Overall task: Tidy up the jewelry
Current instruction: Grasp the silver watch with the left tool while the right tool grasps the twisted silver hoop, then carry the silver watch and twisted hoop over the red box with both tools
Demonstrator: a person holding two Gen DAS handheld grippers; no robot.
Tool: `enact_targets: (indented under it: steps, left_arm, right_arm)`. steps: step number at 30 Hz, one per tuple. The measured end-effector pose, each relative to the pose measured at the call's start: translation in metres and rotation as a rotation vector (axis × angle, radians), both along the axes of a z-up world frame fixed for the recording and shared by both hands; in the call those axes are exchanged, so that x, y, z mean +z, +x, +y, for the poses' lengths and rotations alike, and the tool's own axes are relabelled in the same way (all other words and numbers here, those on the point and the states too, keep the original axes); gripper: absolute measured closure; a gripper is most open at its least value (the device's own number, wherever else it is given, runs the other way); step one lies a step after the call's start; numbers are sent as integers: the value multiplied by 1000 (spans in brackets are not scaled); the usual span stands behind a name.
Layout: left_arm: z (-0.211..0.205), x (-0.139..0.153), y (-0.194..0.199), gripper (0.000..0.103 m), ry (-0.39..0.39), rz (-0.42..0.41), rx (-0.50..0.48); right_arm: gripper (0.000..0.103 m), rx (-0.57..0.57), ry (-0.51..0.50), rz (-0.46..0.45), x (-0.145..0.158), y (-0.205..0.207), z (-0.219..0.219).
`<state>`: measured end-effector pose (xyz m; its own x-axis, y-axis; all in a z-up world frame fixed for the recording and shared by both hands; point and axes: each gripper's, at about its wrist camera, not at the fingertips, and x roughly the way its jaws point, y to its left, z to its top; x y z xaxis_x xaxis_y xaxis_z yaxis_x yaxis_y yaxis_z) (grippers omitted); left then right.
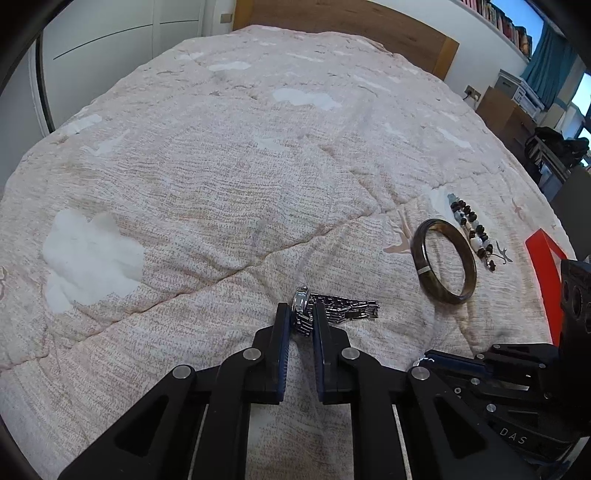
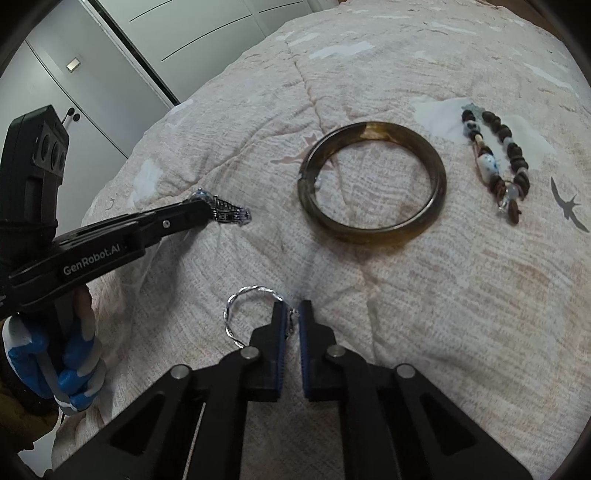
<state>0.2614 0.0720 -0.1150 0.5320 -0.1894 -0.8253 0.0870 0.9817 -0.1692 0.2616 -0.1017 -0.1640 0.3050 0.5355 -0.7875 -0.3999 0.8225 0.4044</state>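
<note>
A silver metal watch (image 1: 325, 310) lies on the pink quilt (image 1: 221, 166), and my left gripper (image 1: 301, 317) is shut on its case and band. From the right wrist view the same left gripper (image 2: 207, 210) pinches the watch (image 2: 229, 213). My right gripper (image 2: 291, 317) is shut on a thin twisted silver bangle (image 2: 243, 310), which loops out to the left of its fingers. A dark brown bangle (image 2: 373, 184) lies flat beyond it, and a beaded bracelet (image 2: 495, 158) rests further right. The brown bangle (image 1: 443, 262) and the beaded bracelet (image 1: 472, 229) also lie right of the watch.
The quilt (image 2: 406, 295) covers a bed with a wooden headboard (image 1: 351, 22). A red box edge (image 1: 543, 280) sits at the right. A gloved hand (image 2: 70, 365) holds the left gripper. White wardrobe doors (image 2: 147, 44) stand beyond the bed.
</note>
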Motion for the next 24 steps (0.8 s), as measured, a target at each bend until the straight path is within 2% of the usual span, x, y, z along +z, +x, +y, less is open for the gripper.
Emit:
enact_targets:
  steps: [7, 17, 24]
  left_arm:
    - [-6, 20, -17, 92, -13, -21, 3]
    - [-19, 60, -54, 92, -9, -66, -6]
    - [-42, 91, -82, 92, 3, -108, -47]
  right_arm:
    - [97, -19, -17, -27, 19, -23, -9]
    - [97, -66, -17, -77, 60, -68, -46]
    - [97, -122, -6, -133, 91, -98, -75]
